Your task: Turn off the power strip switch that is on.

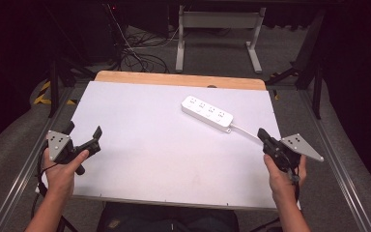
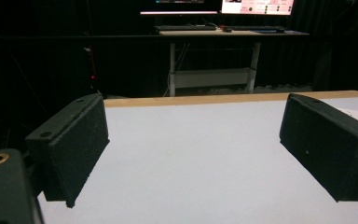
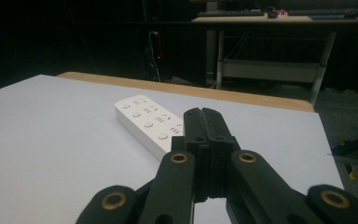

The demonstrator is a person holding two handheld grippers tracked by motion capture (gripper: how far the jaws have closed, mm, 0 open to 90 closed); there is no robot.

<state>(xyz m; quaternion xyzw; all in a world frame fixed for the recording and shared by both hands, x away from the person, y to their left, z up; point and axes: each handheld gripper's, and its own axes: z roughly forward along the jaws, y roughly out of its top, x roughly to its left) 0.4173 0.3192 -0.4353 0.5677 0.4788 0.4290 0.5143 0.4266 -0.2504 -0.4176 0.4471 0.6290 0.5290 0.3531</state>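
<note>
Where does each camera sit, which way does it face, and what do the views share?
High view: above the near edge, looking forward and down on the white table; both forearms, left gripper, right gripper.
Left gripper view: along its open black fingers across the table toward a far desk.
Right gripper view: along its shut fingers at the white rectangular plastic power strip.
Shared: high and right gripper views both show the strip.
</note>
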